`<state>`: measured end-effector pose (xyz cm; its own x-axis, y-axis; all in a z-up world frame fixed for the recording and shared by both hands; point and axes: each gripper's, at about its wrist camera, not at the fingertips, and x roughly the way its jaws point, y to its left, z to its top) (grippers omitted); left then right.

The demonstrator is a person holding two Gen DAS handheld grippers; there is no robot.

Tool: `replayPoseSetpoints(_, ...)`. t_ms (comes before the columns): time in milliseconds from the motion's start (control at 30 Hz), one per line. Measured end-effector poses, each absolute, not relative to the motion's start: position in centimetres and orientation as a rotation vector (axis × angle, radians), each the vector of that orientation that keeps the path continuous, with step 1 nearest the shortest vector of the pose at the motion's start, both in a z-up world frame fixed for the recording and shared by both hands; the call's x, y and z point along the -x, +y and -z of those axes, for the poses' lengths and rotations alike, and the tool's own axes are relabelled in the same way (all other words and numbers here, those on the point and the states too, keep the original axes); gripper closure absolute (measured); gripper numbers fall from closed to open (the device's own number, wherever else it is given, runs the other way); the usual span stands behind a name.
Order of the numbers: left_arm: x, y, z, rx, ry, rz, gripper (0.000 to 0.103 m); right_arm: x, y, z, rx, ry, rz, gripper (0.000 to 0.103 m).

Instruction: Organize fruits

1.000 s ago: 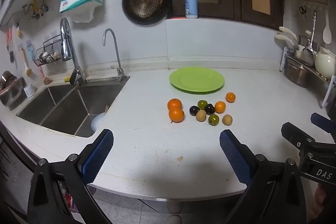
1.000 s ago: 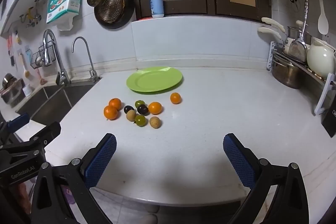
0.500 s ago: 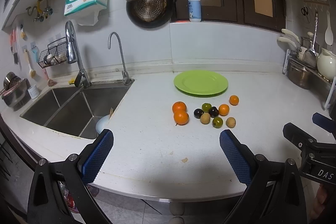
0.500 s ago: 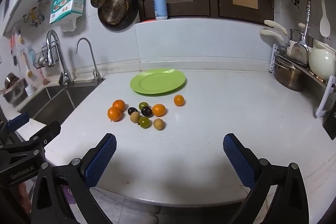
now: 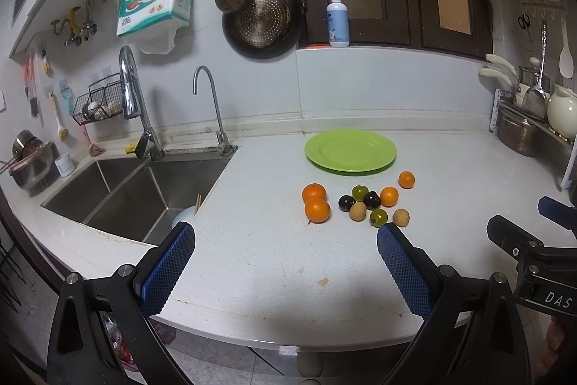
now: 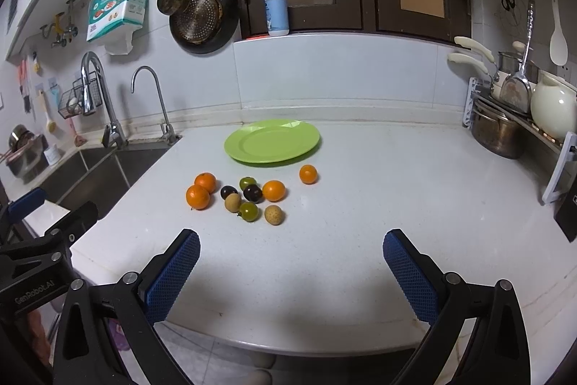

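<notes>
Left wrist view: fruits [image 5: 360,202] slightly farther than before; fingers [image 5: 169,267] spread.

Wide-spread right tongs [image 6: 291,262] short of fruits [image 6: 249,195], green plate [image 6: 234,147] beyond.

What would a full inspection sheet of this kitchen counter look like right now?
Surface: white countertop, small crumb near the front edge.
Job's things: green plate bare; ten small fruits clustered in front of it, one orange apart.
Clutter: nothing seen beyond the crumb.
Grippers: left gripper and right gripper both open, holding nothing, short of the fruit.
Cables: nothing seen.
Surroundings: sink to the left, pans on the wall, dish rack to the right.
</notes>
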<state>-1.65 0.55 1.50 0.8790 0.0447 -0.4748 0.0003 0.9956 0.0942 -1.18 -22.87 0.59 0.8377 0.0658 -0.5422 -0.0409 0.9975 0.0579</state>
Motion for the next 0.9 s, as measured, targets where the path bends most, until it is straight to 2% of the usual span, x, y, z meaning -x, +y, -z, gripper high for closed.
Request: replayPoseSetpoints(900,1.90,0.76,-1.60,-0.080,0.485,-0.018,0.000,1.31,-22.72,-0.86,-0.031,0.563,-0.064,0.000)
